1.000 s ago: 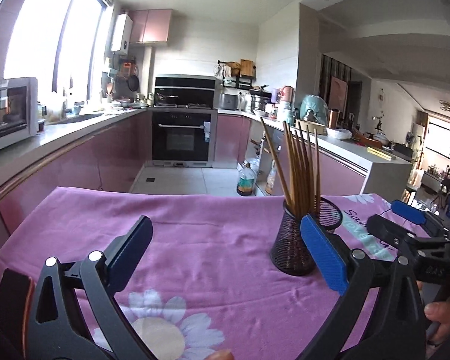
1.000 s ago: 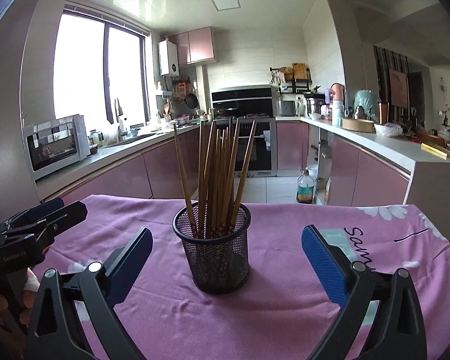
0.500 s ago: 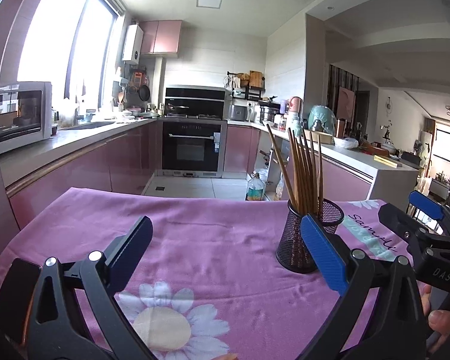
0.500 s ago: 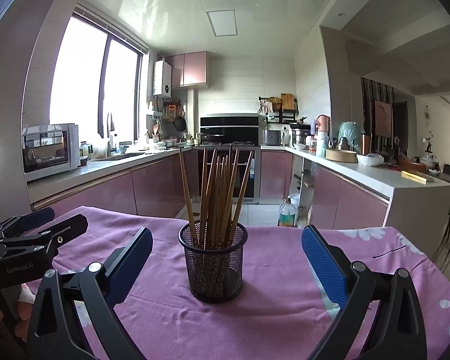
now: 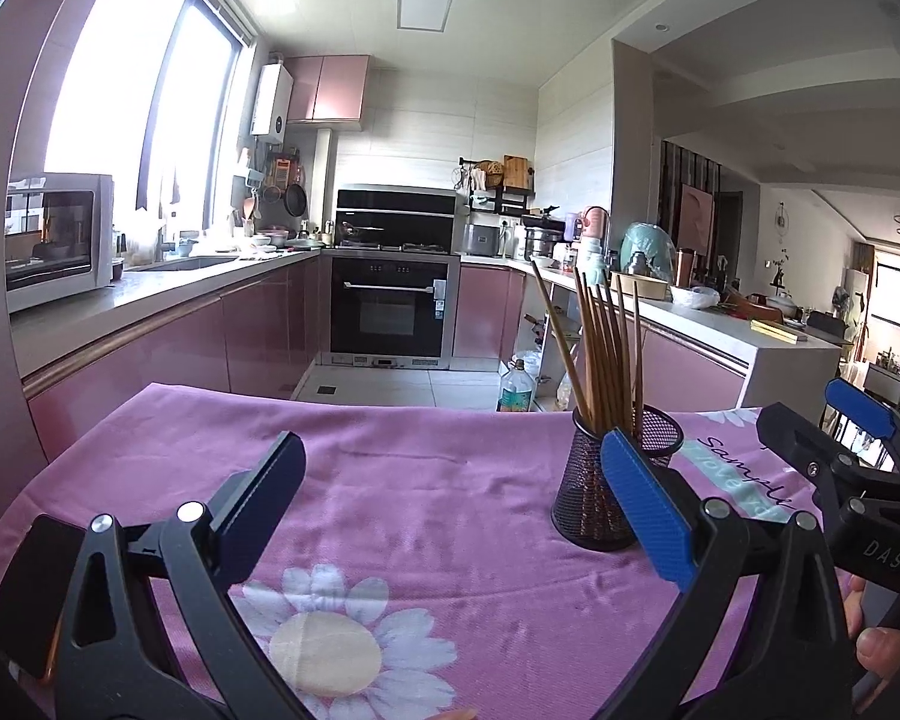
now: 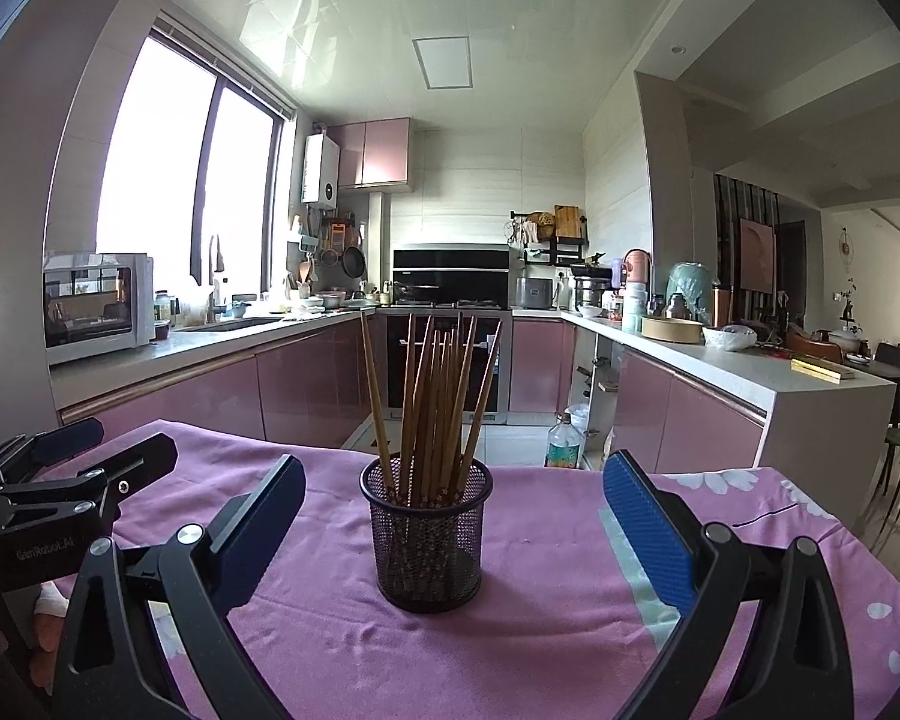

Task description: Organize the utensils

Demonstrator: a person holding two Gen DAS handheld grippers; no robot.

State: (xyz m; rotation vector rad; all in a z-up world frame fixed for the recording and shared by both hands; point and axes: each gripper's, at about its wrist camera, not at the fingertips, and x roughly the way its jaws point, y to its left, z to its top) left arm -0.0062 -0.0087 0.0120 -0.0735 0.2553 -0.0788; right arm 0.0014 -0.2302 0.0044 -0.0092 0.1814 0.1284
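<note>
Table covered with a pink cloth (image 6: 540, 630), white daisy print near the left side. Kitchen behind: pink cabinets, a black oven (image 5: 393, 312) in the far wall, a white microwave (image 6: 99, 306) on the left counter by the window.

Black mesh cup (image 6: 425, 531) stands upright on the cloth, roughly mid-table. It holds a bundle of brown chopsticks (image 6: 435, 402), tips down, tops fanned out above the rim; one leans further left than the rest. Nothing else lies loose on the cloth that I can make out.

Right gripper (image 6: 450, 516): jaws spread wide, blue pads well apart, nothing between them. The cup sits centred in the gap from this view but further out on the table, not touched by either finger. The gripper is held above the cloth near the table's near edge.

Left gripper (image 5: 450, 504): also wide open and empty. From its own camera the cup (image 5: 621, 477) appears just behind the right-hand pad (partly hidden by it, so I cannot tell whether there is contact; it looks apart). The chopsticks (image 5: 600, 348) rise above that pad.

Each gripper shows at the edge of the other's view: the right one at far right in the left camera, with a person's fingers (image 5: 876, 648) on its handle; the left one at far left in the right camera.

A plastic bottle (image 6: 563, 441) stands on the floor beyond the table.
</note>
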